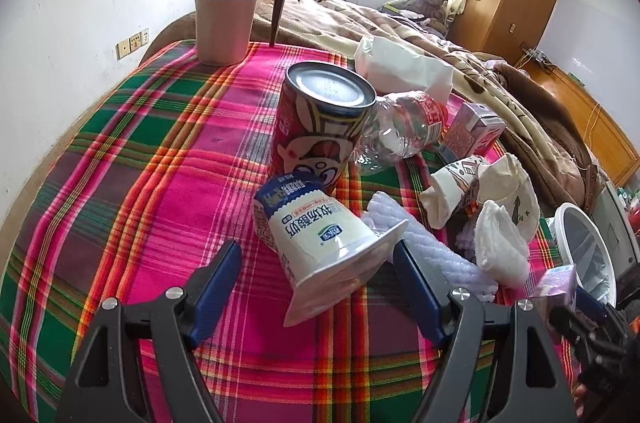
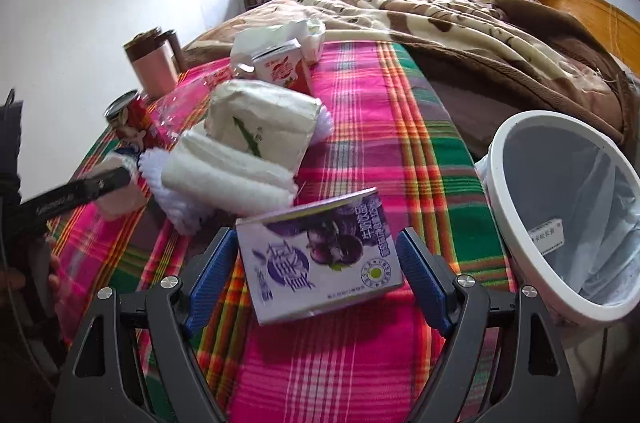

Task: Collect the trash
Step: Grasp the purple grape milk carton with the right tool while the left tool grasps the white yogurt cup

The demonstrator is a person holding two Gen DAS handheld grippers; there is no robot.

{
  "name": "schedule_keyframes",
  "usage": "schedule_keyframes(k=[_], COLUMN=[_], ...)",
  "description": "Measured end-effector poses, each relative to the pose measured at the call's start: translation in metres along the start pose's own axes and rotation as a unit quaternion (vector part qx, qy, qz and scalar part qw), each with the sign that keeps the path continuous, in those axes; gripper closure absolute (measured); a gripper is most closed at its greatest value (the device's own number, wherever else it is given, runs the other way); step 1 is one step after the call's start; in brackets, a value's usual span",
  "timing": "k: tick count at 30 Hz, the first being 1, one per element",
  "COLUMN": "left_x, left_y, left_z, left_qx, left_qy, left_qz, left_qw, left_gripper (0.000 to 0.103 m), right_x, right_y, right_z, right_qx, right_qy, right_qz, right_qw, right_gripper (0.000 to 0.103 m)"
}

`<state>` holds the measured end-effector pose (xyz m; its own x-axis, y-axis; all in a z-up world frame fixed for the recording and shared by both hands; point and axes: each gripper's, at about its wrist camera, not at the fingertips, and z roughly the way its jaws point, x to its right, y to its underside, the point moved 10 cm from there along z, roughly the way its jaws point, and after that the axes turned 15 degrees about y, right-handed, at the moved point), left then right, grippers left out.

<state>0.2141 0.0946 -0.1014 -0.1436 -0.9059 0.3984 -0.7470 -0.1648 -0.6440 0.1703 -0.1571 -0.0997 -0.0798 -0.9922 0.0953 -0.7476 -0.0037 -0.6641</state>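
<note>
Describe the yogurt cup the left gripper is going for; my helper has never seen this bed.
On the plaid blanket, find the upright red can. Just in front lies the yogurt cup, tipped on its side between the open left gripper fingers. Unlike its neighbours, it is white with a blue band and a wide flared rim.

To your left the plaid cloth (image 1: 152,159) lies bare up to the mug (image 1: 226,19). Ahead, the yogurt cup (image 1: 320,243) sits between your left gripper (image 1: 318,259) fingers, the can (image 1: 320,127) just behind it. Foam sheets (image 2: 224,175) and wrappers crowd the right. The bin (image 2: 568,219) mouth stands open beside your right gripper (image 2: 318,255).
</note>
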Motion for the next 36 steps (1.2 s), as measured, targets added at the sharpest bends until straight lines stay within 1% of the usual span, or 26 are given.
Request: schedule_keyframes(k=[2,6,8,11,14,18,21,24,27,30,33,36], left_x=[0.001,0.001,0.001,0.001,0.000,0.004,0.006,0.005,0.003,0.002,0.000,-0.003], left_y=[0.000,-0.002,-0.001,0.000,0.000,-0.001,0.000,0.000,-0.001,-0.001,-0.001,0.000], left_z=[-0.001,0.001,0.003,0.004,0.003,0.003,0.003,0.004,0.005,0.007,0.007,0.008], left_qx=[0.000,0.001,-0.002,-0.004,-0.002,-0.003,-0.004,-0.006,-0.006,-0.008,-0.010,-0.012], left_qy=[0.001,0.000,0.000,-0.001,-0.002,0.000,0.004,0.006,0.006,0.007,0.006,0.001], left_qz=[0.000,0.001,0.000,-0.001,-0.002,0.003,0.005,0.001,-0.004,-0.003,-0.005,-0.005], left_qw=[1.0000,1.0000,1.0000,1.0000,1.0000,1.0000,1.0000,1.0000,1.0000,0.9999,0.9999,0.9999], left_gripper=[0.023,0.023,0.023,0.023,0.023,0.023,0.023,0.023,0.023,0.023,0.023,0.023], right_x=[0.003,0.017,0.017,0.008,0.001,-0.005,-0.004,-0.008,-0.015,-0.024,-0.027,-0.016], right_y=[0.005,0.004,0.003,0.006,0.003,0.000,-0.006,-0.012,-0.017,-0.021,-0.014,-0.006], right_z=[-0.001,-0.003,0.003,0.009,0.007,0.014,0.025,0.034,0.043,0.045,0.043,0.040], right_qx=[0.002,0.011,-0.002,-0.026,-0.027,-0.048,-0.061,-0.069,-0.074,-0.063,-0.062,-0.063], right_qy=[-0.003,-0.019,-0.024,-0.042,-0.052,-0.059,-0.049,-0.052,-0.043,-0.035,-0.019,-0.008], right_qz=[0.001,0.037,0.047,0.057,0.068,0.099,0.121,0.132,0.113,0.077,0.037,0.032], right_qw=[1.000,0.999,0.999,0.997,0.996,0.992,0.990,0.988,0.990,0.994,0.997,0.997], right_gripper=[0.020,0.020,0.020,0.020,0.020,0.020,0.020,0.020,0.020,0.020,0.020,0.020])
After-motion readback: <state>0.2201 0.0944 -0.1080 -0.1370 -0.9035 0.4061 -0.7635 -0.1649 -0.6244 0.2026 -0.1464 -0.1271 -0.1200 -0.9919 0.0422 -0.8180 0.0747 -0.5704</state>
